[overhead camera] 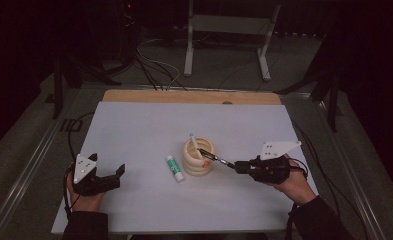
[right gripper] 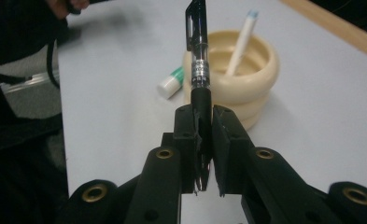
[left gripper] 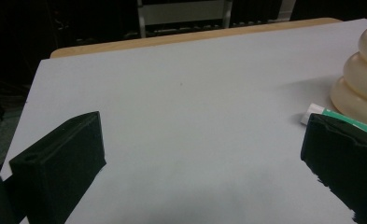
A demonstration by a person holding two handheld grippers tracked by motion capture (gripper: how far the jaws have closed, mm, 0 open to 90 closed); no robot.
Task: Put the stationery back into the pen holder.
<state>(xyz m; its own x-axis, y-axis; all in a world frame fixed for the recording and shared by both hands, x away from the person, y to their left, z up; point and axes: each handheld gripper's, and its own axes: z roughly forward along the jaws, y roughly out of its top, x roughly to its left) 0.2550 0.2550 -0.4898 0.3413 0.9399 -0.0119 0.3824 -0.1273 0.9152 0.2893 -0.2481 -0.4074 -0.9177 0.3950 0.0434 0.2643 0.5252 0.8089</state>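
This looks like a lab or recording room set up for handling trials, not a home. The surface (overhead camera: 134,130) is a plain pale sheet laid over a wooden board whose bare edge (overhead camera: 191,96) shows at the far side. Around it the room is dark, with a grey carpeted floor (overhead camera: 224,65). Loose cables (overhead camera: 156,67) trail across that floor behind the surface, and the legs of a white metal stand (overhead camera: 229,40) rise there. Dark tripod-like legs (overhead camera: 329,90) stand at both far corners, and metal rails (overhead camera: 24,175) run along the sides.
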